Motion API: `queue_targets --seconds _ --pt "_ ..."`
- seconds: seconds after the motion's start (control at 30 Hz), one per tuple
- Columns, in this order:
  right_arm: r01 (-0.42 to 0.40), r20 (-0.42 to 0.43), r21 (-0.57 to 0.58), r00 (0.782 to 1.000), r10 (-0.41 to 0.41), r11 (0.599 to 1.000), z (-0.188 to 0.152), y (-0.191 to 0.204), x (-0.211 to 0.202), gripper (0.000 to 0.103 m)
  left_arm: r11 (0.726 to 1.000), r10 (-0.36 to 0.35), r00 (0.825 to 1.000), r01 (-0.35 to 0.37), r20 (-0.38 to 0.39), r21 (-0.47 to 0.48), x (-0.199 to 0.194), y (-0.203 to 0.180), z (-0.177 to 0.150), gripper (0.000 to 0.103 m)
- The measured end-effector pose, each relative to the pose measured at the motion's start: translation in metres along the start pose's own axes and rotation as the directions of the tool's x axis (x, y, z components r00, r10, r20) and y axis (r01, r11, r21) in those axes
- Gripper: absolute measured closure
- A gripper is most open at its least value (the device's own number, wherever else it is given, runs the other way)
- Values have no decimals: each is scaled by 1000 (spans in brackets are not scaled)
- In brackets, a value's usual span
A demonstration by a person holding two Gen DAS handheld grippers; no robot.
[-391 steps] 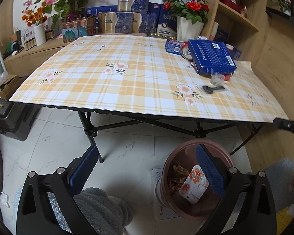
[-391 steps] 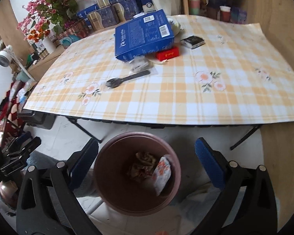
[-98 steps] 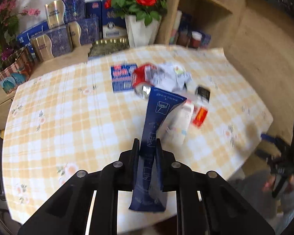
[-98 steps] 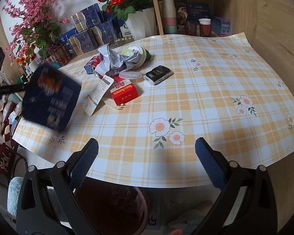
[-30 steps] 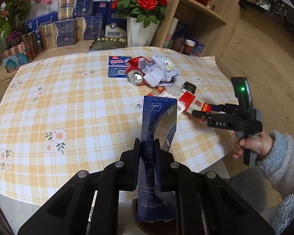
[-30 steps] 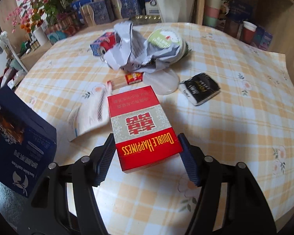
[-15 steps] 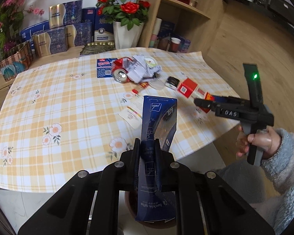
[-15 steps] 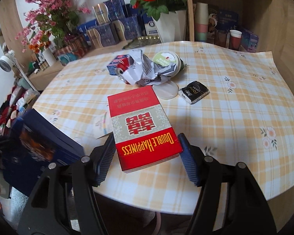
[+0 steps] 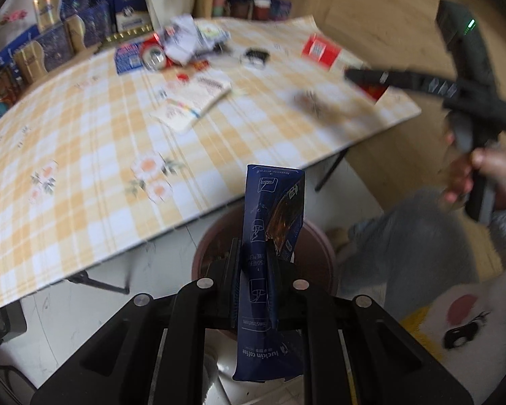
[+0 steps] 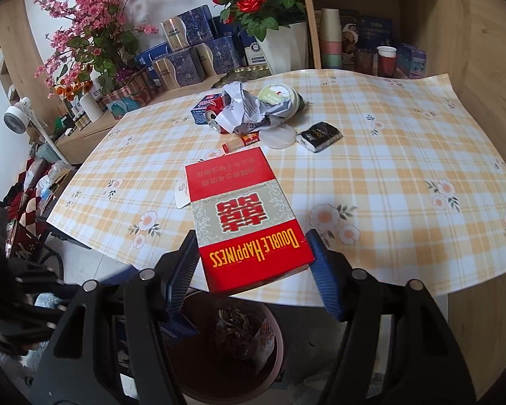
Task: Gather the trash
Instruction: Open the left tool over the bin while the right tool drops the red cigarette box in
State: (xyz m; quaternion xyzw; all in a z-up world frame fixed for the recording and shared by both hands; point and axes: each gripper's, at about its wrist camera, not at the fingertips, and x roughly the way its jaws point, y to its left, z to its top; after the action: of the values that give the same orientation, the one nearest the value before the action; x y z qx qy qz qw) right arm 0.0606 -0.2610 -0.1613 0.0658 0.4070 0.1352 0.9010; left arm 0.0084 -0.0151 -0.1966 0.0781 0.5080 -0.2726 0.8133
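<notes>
- the left gripper (image 9: 254,281) is clamped on a flattened blue coffee box (image 9: 270,256), which stands upright between its jaws, right above the brown trash bin (image 9: 320,253) on the floor by the table edge.
- the right gripper (image 10: 253,270) grips a red cigarette pack (image 10: 246,219) across its width, flat and pointing away, over the near edge of the checked table (image 10: 404,168), with the bin (image 10: 276,347) showing just below.
- on the table lie a crumpled paper wad (image 10: 243,108), a red can (image 10: 214,116), a round lid (image 10: 278,96) and a small black pack (image 10: 322,135), well apart from both grippers.
- compared with half a second ago, the blue box is now over the bin's mouth rather than over the tabletop.
- the red pack, low over the middle of the table a second ago, now sits at the table's near edge above the bin.
</notes>
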Motion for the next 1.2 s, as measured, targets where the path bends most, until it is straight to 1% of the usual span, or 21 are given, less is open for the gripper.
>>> queue_targets --seconds 0.07,0.1,0.2,0.3,0.43,0.5,0.53,0.57,0.6,0.63,0.7,0.73,0.77,0.8,0.87,0.9,0.97,1.03,1.07,1.13,1.2 --pt "-5 1 24 1000 5 1000 -3 -5 -4 39 1000 -22 999 22 -47 -9 20 1 -4 89" --pt "-6 4 33 1000 6 999 -4 -7 -6 39 1000 -25 998 24 -58 -10 25 1 -5 89" --pt "-2 11 46 1000 1 999 -7 -12 -12 39 1000 -15 994 16 -105 6 48 -1 -8 89" --pt "13 11 38 1000 -14 999 -11 -14 -15 39 998 39 991 -31 -131 60 66 -7 -11 89" --pt "19 2 56 1000 -19 998 -16 -22 -16 39 996 64 986 -54 -155 67 85 -5 -13 89" --pt "22 -3 64 1000 -22 998 -19 -26 -17 39 991 117 982 -107 -145 76 91 -4 -15 88" --pt "24 -5 65 1000 -24 998 -21 -26 -17 39 989 138 983 -130 -122 72 92 -2 -15 82" --pt "27 -8 65 1000 -27 997 -23 -27 -17 39 992 119 988 -114 -95 57 89 0 -16 61" --pt "29 -12 66 1000 -29 997 -25 -28 -17 39 996 88 994 -86 -66 34 86 1 -15 44" --pt "30 -15 66 999 -29 997 -26 -29 -17 39 997 73 997 -73 -25 -1 78 5 -15 30" --pt "32 -28 65 999 -30 997 -31 -28 -16 39 997 75 997 -74 32 -30 64 9 -14 29" --pt "32 -34 64 999 -30 997 -33 -28 -15 39 996 76 995 -72 70 -49 53 12 -12 25" --pt "30 -43 62 999 -28 998 -37 -27 -14 39 995 85 992 -80 90 -61 46 14 -12 21" --pt "28 -50 60 998 -25 998 -39 -26 -13 39 993 102 988 -93 118 -79 37 17 -11 20" --pt "29 -66 44 997 -26 999 -44 -20 -8 38 985 143 975 -123 173 -120 15 23 -9 12" --pt "36 -76 34 997 -33 999 -47 -18 -5 39 980 171 963 -143 210 -142 0 26 -8 11" --pt "32 -104 24 994 -29 999 -53 -12 3 39 971 212 943 -172 258 -168 -19 28 -6 8" --pt "16 -125 27 992 -13 1000 -56 -8 9 39 959 258 922 -208 287 -194 -34 30 -3 6" --pt "8 -143 23 990 -5 1000 -59 -3 14 39 950 286 909 -226 304 -216 -44 32 -3 6" --pt "3 -162 10 987 -1 1000 -62 3 19 39 938 310 892 -232 328 -257 -57 35 0 6" --pt "-12 -183 -11 983 10 1000 -64 14 26 39 927 322 881 -219 347 -305 -69 40 -2 6"
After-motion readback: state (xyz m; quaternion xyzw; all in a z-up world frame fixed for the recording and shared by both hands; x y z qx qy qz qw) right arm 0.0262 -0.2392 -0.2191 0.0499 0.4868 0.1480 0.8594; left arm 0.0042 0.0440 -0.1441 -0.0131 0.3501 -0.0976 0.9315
